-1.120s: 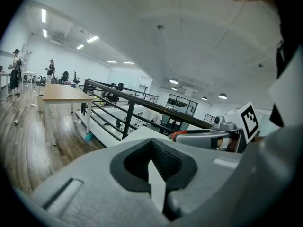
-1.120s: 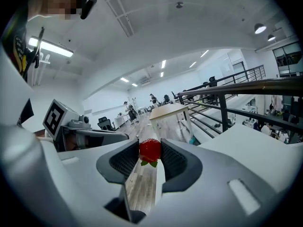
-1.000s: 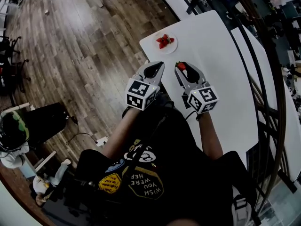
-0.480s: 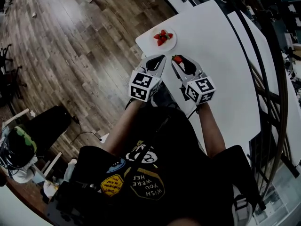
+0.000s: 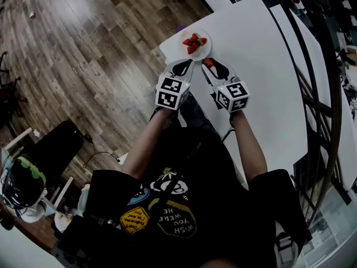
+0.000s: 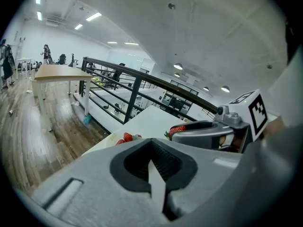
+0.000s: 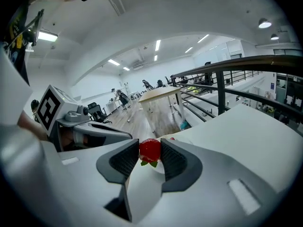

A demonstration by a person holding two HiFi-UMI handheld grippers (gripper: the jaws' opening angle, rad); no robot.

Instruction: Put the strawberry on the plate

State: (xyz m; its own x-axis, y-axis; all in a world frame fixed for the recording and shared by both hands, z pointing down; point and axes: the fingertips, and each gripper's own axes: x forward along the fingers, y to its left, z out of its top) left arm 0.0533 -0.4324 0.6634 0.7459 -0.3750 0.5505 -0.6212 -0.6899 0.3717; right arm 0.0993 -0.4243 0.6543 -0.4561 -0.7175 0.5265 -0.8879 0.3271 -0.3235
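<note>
A white plate (image 5: 202, 50) with several red strawberries (image 5: 193, 42) sits at the near left corner of the white table (image 5: 262, 66). My right gripper (image 5: 211, 64) is shut on one strawberry (image 5: 208, 62), held just short of the plate's near right rim. In the right gripper view that strawberry (image 7: 150, 151) is pinched between the dark pads, leaves down, with the plate (image 7: 160, 167) right behind it. My left gripper (image 5: 182, 68) is shut with nothing in it, beside the right one at the plate's near edge. The left gripper view shows the plate's strawberries (image 6: 127, 137) and the held strawberry (image 6: 178, 129).
The plate lies close to the table's corner, with wooden floor (image 5: 100, 49) below on the left. A dark railing (image 5: 312, 77) runs along the table's right side. The rest of the tabletop stretches away to the right.
Both grippers have moved forward side by side toward the plate, the right one still carrying the strawberry. They now stand at the plate's near rim.
</note>
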